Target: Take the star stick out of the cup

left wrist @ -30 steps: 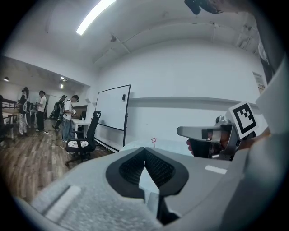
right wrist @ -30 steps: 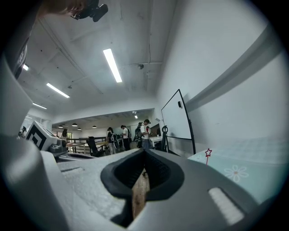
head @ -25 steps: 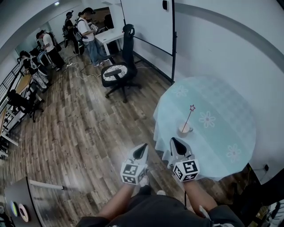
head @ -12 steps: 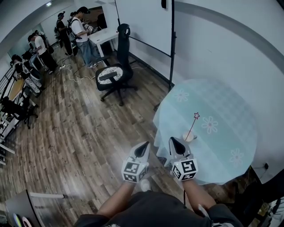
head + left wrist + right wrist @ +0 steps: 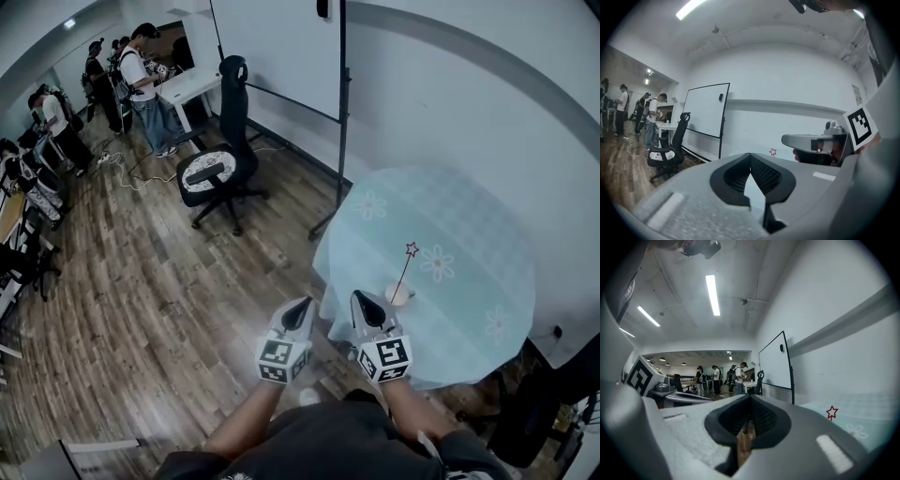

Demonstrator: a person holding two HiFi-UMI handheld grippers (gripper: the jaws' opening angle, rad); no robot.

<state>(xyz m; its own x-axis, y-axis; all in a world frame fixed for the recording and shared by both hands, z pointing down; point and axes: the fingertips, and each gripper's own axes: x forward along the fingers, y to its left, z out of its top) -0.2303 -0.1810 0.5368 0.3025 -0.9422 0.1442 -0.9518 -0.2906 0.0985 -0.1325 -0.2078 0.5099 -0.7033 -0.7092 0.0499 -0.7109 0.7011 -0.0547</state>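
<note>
Wood-plank floor [image 5: 141, 281] underfoot, open office room. Nearest: left gripper [image 5: 302, 306] and right gripper [image 5: 362, 298], held side by side, pointing forward. Both pairs of jaws are together at the tips, with nothing between them.

Right gripper sits at the near edge of the desk [image 5: 469, 216], a round one under a pale blue cloth with a flower print. Cup [image 5: 397, 295] stands close to that edge, just beyond the right gripper, untouched. Star stick [image 5: 404, 272] stands in the cup, leaning up and to the right, small red star at the top, clear of everything else.

Judgement: the stick looks thin and very light, probably stiff but easy to bend or snap. The cup is small and likely light, so it may tip or slide if the stick is dragged sideways. Best hold is the bare shaft, above the rim and below the star, with the pull along the stick's own lean. Jaws must open first.

Further off: black office chair [image 5: 217, 169], whiteboard [image 5: 272, 47], people [image 5: 141, 66] standing at the far end.
</note>
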